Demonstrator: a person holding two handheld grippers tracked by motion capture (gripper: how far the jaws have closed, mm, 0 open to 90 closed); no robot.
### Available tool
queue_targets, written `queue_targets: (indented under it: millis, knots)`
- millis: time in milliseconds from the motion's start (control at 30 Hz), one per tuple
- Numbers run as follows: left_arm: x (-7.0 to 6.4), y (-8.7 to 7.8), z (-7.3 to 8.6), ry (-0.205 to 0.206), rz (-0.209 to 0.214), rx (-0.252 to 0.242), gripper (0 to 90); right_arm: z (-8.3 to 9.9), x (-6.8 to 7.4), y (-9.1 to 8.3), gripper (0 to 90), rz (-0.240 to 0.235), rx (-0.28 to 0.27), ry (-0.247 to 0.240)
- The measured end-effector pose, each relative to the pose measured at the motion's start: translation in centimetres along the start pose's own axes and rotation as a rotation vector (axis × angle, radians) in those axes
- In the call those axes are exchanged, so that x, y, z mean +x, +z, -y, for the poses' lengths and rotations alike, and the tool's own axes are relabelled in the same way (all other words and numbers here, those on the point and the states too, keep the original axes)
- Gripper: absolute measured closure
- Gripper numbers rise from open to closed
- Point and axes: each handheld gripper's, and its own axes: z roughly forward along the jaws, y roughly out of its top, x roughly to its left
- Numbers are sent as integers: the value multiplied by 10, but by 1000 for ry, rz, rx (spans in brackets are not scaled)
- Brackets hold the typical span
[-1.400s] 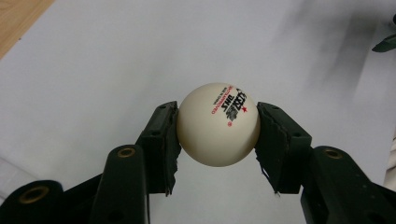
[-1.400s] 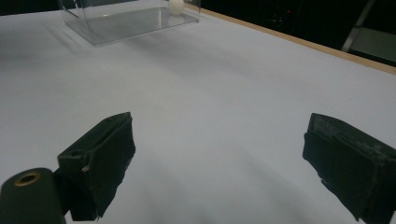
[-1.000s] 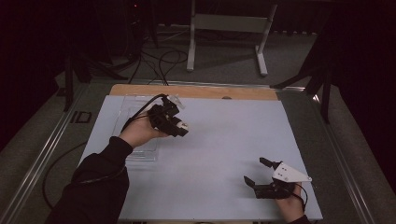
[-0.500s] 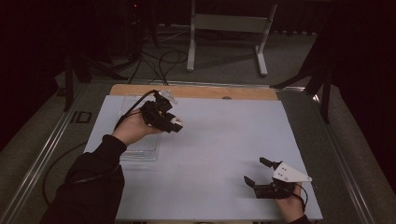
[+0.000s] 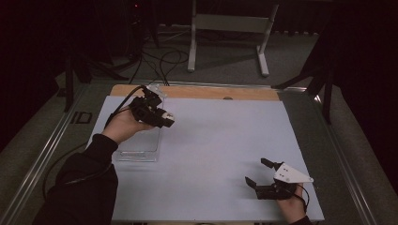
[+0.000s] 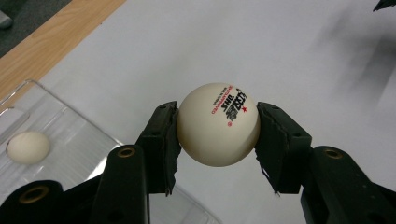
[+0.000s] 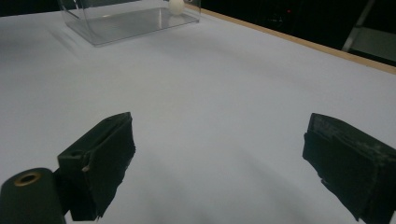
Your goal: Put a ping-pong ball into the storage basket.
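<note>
The left gripper (image 6: 218,140) grasps a white ball (image 6: 218,124) above the clear tray's (image 5: 138,143) right edge; a second ball (image 6: 28,146) seems to lie inside. The right gripper (image 5: 260,172) rests spread wide on the mat (image 5: 220,140).

Lab or recording studio. Dark room, white-covered table (image 5: 211,154) with metal rails, cables (image 5: 159,63) on grey floor, a stand's metal legs (image 5: 227,40) behind.

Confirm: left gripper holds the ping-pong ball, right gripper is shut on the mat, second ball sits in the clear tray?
Not quite. The right gripper is open, jaws wide apart and empty, per the right gripper view. The left gripper does hold the ping-pong ball, and the second ball sits in the clear tray.
</note>
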Motion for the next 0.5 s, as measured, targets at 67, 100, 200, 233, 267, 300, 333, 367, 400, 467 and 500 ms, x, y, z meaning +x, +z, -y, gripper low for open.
queue_targets:
  millis: [67, 100, 200, 233, 267, 300, 333, 367, 400, 467, 500]
  knots:
    - [2, -3, 2, -10, -4, -2, 525, 0, 0, 0, 88, 2, 2, -3]
    - [3, -4, 4, -16, -9, -3, 525, 0, 0, 0, 88, 2, 2, -3]
    - [8, -8, 8, -41, -24, -9, 525, 0, 0, 0, 88, 1, 0, -1]
    - [9, -9, 9, -43, -24, -10, 525, 0, 0, 0, 88, 2, 2, -1]
    - [10, -11, 10, -50, -32, -13, 525, 0, 0, 0, 88, 1, 2, -1]
    - [11, -12, 12, -56, -39, -16, 525, 0, 0, 0, 88, 0, 1, -1]
    - [13, -13, 13, -62, -41, -19, 525, 0, 1, 0, 88, 0, 2, -2]
    - [14, -14, 15, -66, -45, -22, 525, 0, 1, 0, 88, 1, 3, -1]
    - [15, -15, 16, -79, -51, -21, 524, 0, 1, 0, 88, 0, 2, 0]
    - [18, -15, 19, -95, -69, -21, 524, 0, 1, 0, 88, 2, 2, -1]
    - [19, -15, 21, -99, -72, -20, 524, 0, 1, 0, 88, 2, 2, -1]
